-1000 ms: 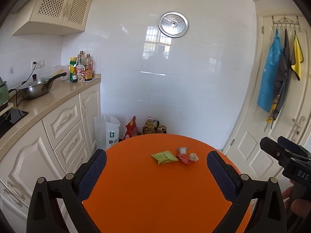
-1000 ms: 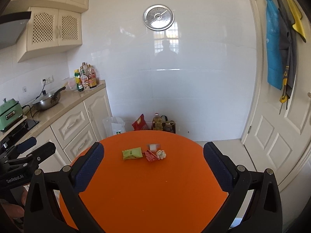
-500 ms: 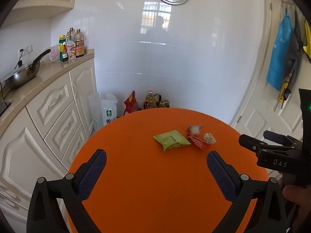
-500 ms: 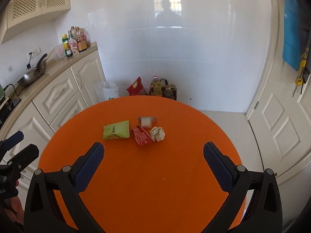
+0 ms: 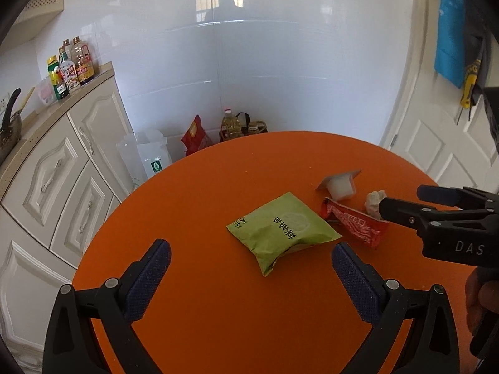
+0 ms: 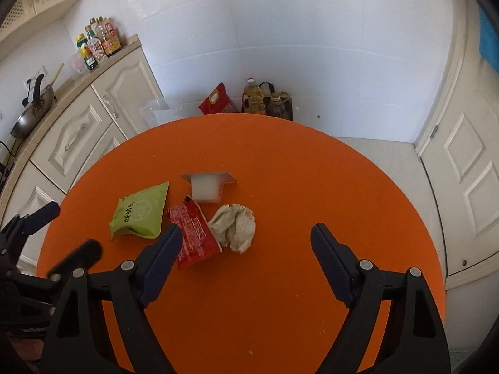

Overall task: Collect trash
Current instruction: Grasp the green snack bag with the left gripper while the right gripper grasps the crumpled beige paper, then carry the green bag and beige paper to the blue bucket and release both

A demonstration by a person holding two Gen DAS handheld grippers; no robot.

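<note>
Several pieces of trash lie together on a round orange table [image 5: 202, 205] [image 6: 312, 168]: a green snack packet [image 5: 282, 227] [image 6: 140, 213], a red wrapper [image 5: 354, 221] [image 6: 193, 233], a small clear plastic cup [image 5: 340, 185] [image 6: 207, 188] and a crumpled paper ball [image 5: 372, 201] [image 6: 235, 226]. My left gripper [image 5: 249, 260] is open, just short of the green packet. My right gripper [image 6: 246, 244] is open, just short of the paper ball, its left finger over the red wrapper's edge. The right gripper also shows in the left wrist view [image 5: 402, 201], beside the paper ball.
Cream cabinets [image 5: 62, 174] with a counter, bottles [image 5: 70, 65] and a wok [image 6: 32, 110] stand to the left. A white plastic bag [image 5: 146, 155], a red bag [image 6: 216, 101] and oil bottles [image 6: 254, 98] sit on the floor behind the table. A white door [image 6: 467, 168] is at the right.
Both grippers have moved forward and down toward the trash on the table. Both stay open and empty.
</note>
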